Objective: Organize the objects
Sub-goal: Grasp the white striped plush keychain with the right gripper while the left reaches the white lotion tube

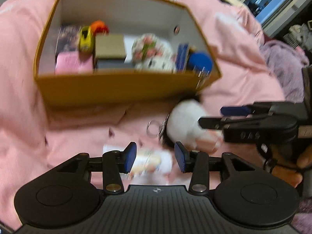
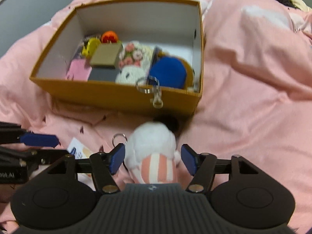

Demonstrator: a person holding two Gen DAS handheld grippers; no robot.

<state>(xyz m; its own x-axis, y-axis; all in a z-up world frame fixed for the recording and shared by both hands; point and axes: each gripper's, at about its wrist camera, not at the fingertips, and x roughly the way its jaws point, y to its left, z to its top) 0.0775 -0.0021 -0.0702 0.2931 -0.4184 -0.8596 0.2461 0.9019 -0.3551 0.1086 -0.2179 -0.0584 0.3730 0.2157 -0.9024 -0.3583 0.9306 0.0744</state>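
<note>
Crowded floor inside the open cardboard box (image 2: 124, 99); free room above its contents. Near it on the pink quilt (image 2: 253, 97), a plush toy (image 2: 154, 142) and paper packet (image 1: 152, 161) blocking.

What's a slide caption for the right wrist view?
Right gripper open around a white plush keychain on pink bedding, before the filled cardboard box.

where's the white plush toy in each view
Left wrist: the white plush toy lies right of centre on the pink blanket, below the box's near right corner.
Right wrist: low centre, the plush toy sits between the open fingers.
Shared landmark: the yellow-brown box just beyond it.
</note>
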